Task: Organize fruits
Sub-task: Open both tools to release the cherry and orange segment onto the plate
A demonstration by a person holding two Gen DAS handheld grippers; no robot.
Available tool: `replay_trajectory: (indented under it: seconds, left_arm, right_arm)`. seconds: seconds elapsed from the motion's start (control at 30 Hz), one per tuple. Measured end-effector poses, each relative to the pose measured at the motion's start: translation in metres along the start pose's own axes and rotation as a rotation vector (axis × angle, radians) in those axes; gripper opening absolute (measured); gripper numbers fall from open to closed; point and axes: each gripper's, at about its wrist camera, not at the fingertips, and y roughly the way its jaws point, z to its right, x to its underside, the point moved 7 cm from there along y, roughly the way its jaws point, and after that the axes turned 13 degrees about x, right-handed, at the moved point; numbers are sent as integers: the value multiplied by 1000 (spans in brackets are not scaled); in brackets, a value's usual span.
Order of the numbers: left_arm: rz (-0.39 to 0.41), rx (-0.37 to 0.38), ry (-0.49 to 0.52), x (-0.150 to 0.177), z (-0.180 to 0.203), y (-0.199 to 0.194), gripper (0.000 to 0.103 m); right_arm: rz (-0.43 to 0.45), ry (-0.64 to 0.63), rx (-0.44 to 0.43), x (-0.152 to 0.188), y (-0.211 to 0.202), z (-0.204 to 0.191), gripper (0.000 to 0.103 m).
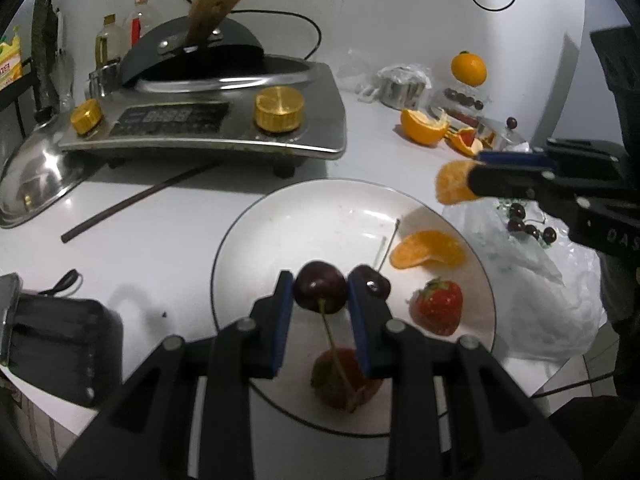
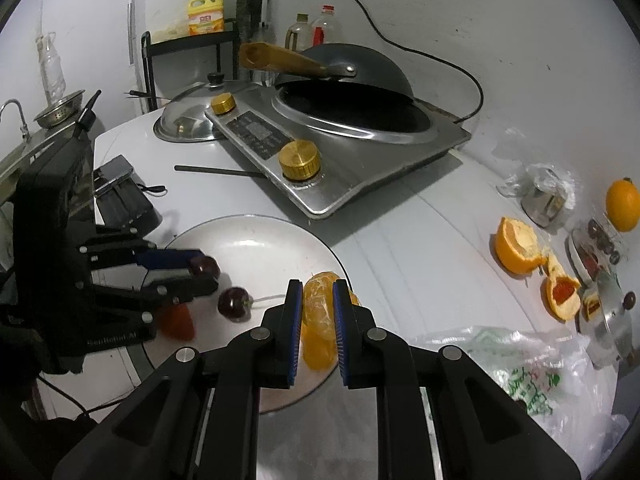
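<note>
**Operator:** What is where on the round white ceramic plate (image 1: 304, 216)?

**Guide:** Largest first. The plate sits on the white counter (image 1: 168, 236), just in front of the steel induction cooker (image 1: 208, 120). It already holds two red strawberries (image 1: 438, 306), one peeled orange segment (image 1: 430, 249) and one dark cherry (image 2: 234, 302) with a pale stem. Your left gripper (image 1: 320, 294) pinches a second dark red cherry (image 1: 320, 292) between its blue pads, over the plate. Your right gripper (image 2: 316, 312) pinches a peeled orange wedge (image 2: 318, 320), at the plate's edge nearest the crumpled plastic bag (image 1: 536, 280).

**Operator:** How do you want the set-down done?

**Guide:** Probably one at a time. Lower the cherry onto bare plate beside its twin, clear of the strawberries, then spread the fingers slowly; it will likely roll. Carry the wedge inward next to the lying segment. Keep the two grippers apart while releasing.
</note>
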Motion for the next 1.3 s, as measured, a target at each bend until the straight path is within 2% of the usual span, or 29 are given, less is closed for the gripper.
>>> replay_trajectory:
  seconds: [0.27,0.43,0.87,1.1,1.2,1.27,1.3]
  left_arm:
    - [-10,40,-8,-3,0,7,29]
    - [-15,102,-3,-7,7,11,29]
    - [-27,158,38,-6,21,9,30]
    - [-31,146,46,-3,22,6,31]
    - [-36,133,54,-2,23,4,31]
    - [-36,126,54,-1,24,2,32]
    - [-35,122,53,-1,23,1,33]
  right_arm:
    - [16,-25,-16,-17,16,-12,16]
    - [18,-32,-18,-23,29,-14,16]
    - [-32,-66,-28,-5,61,-40,16]
    - [-58,-49,-39,3,63,-42,16]
    - [-77,-28,-61,5,64,-41,22]
    - [-77,-15,-75,6,62,-40,33]
    - [-78,-9,-79,6,61,-38,35]
